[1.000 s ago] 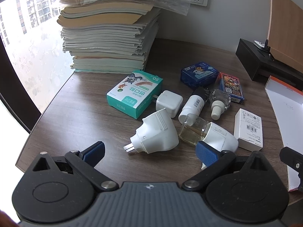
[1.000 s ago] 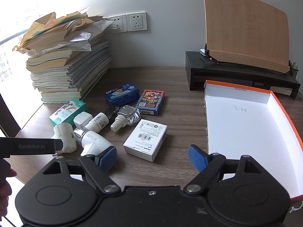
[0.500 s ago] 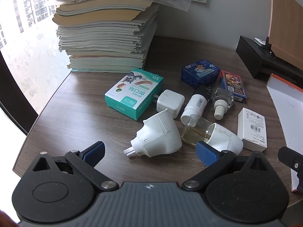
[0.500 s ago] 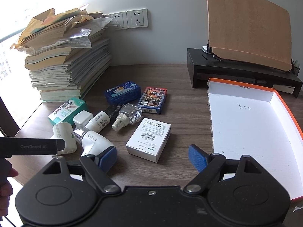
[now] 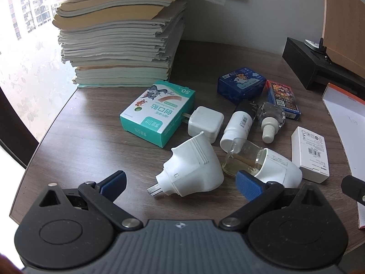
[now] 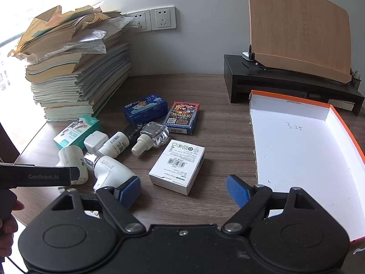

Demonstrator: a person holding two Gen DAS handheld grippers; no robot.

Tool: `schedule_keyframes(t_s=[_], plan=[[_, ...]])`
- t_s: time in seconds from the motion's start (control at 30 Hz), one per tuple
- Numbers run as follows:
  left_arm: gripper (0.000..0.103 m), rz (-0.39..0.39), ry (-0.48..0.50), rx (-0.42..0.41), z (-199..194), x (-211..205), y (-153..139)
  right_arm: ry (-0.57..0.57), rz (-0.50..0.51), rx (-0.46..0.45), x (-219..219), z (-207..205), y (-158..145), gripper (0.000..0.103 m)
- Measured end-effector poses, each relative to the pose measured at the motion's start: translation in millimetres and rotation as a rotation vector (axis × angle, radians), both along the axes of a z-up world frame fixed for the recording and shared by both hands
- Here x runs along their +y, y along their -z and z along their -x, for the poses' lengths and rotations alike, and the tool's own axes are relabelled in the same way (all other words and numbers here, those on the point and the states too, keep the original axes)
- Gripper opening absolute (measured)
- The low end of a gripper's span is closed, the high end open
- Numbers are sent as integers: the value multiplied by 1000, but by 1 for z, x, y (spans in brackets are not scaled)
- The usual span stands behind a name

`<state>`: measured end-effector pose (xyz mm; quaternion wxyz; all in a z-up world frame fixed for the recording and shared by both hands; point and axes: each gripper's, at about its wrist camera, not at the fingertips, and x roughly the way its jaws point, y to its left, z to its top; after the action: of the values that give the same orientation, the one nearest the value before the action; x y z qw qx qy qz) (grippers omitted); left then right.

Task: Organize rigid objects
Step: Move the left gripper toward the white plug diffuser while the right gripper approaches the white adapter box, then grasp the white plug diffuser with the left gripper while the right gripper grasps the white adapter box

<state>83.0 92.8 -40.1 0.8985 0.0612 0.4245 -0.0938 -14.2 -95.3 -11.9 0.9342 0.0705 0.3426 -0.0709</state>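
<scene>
Tabletop (image 5: 91, 137) clutter crowds your two gaping, empty claws, left (image 5: 180, 182) and right (image 6: 182, 188): grabbing the plug (image 5: 194, 166) could knock the bottle (image 5: 241, 157) rolling.

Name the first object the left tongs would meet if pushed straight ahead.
Probably the white plug-in vaporizer, lying on its side between the open left tongs; depth is uncertain.

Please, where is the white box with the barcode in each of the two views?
Left wrist view: white barcode box at the right, beside the plug-in with the bottle.
Right wrist view: same box at the centre, ahead of the open fingers.
Shared landmark: blue tin.
</scene>
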Motion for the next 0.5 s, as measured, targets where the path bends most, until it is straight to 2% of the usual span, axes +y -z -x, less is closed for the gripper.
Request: schedule_keyframes(t_s=[0.23, 0.33, 0.37, 0.4, 0.5], plan=[[102, -36, 61, -4, -16, -2, 16, 2, 5, 21, 0, -7, 3, 97], [89, -8, 95, 30, -21, -1, 26, -2, 6, 30, 0, -11, 5, 97], [78, 6, 111, 41, -21, -1, 29, -1, 8, 28, -1, -14, 5, 97], [73, 11, 118, 43, -21, -1, 30, 1, 12, 27, -1, -16, 5, 97], [73, 5, 123, 13, -16, -2, 31, 5, 13, 25, -4, -23, 7, 97]])
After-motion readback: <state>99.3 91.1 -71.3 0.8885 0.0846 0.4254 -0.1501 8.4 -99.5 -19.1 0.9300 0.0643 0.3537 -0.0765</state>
